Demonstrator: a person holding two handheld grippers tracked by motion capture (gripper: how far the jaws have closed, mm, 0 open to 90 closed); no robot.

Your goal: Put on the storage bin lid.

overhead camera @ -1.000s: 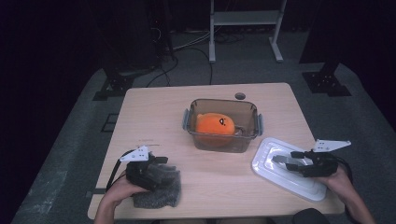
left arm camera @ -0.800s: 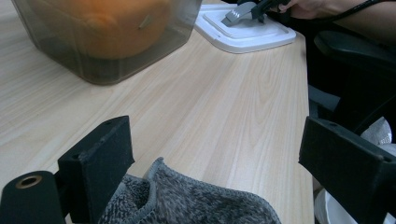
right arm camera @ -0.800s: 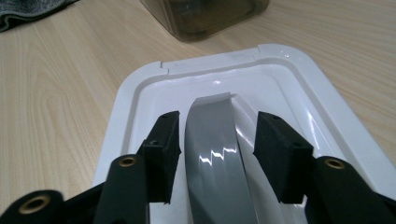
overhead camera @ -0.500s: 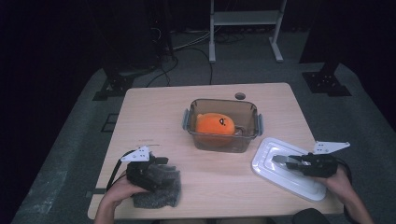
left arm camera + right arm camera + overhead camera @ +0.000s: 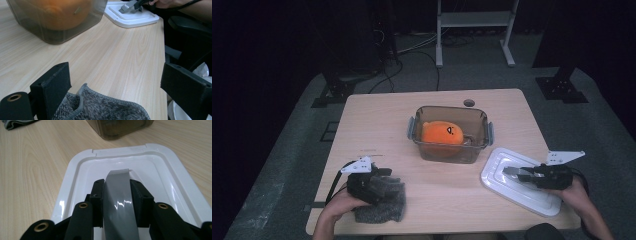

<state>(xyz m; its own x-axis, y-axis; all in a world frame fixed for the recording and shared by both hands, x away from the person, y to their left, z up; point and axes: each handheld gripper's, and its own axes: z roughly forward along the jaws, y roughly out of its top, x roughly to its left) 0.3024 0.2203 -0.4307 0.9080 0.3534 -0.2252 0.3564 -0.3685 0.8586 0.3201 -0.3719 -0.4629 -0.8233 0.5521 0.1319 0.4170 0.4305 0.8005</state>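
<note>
Since the earlier frame, only the right tool (image 5: 515, 172) has changed: its jaws have just been closing, and they now clench a grey strip (image 5: 119, 202) rising from the middle of the white lid (image 5: 497, 165); both hands sit where they were.

Largest is the pale wooden tabletop (image 5: 387, 120). At its middle stands a clear smoky container (image 5: 451, 116) with a side latch at each end, holding an orange plush toy (image 5: 439, 134). The lid lies flat at the near right, just beside the container and apart from it, with the right hand (image 5: 574, 190) behind the tool. At the near left lies a grey knitted cloth (image 5: 387, 205), with the left hand (image 5: 339, 205) resting beside it. The left tool (image 5: 115, 87) stands released, jaws wide apart over the cloth's edge.
</note>
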